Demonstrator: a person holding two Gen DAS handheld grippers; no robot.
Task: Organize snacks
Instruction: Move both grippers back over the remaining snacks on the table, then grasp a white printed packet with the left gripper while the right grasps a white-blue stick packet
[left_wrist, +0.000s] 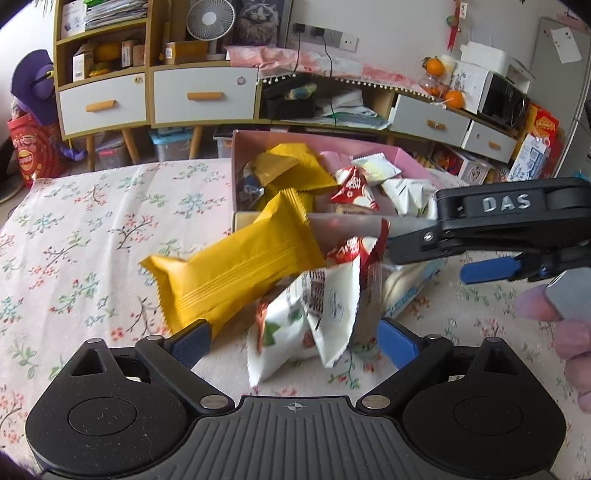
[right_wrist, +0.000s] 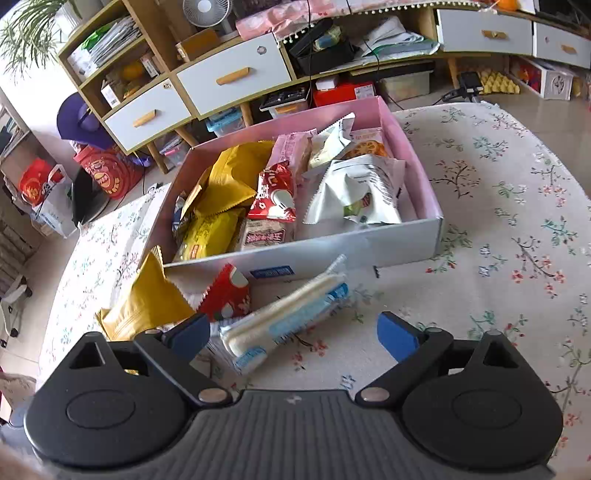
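Observation:
A pink box (right_wrist: 439, 218) with a white front wall holds several snack packets. In front of it on the floral cloth lie a yellow packet (left_wrist: 236, 269), a red packet (left_wrist: 351, 251), white packets (left_wrist: 291, 325) and a long white-and-blue packet (right_wrist: 288, 317). My left gripper (left_wrist: 293, 341) stands open just above the white packets, and its pads do not press on them. My right gripper (right_wrist: 293, 338) is open around the near end of the white-and-blue packet without gripping it. In the left wrist view the right gripper (left_wrist: 443, 262) reaches in from the right over that packet (left_wrist: 406, 288). The yellow packet (right_wrist: 144, 302) and red packet (right_wrist: 225, 291) lie to its left.
A hand (left_wrist: 565, 325) holds the right gripper at the right edge. Behind the table stand a shelf unit with white drawers (left_wrist: 103, 103), a small fan (left_wrist: 210, 22) and a low cluttered sideboard (left_wrist: 428, 118). The floral tablecloth (right_wrist: 517, 221) runs on to the right of the box.

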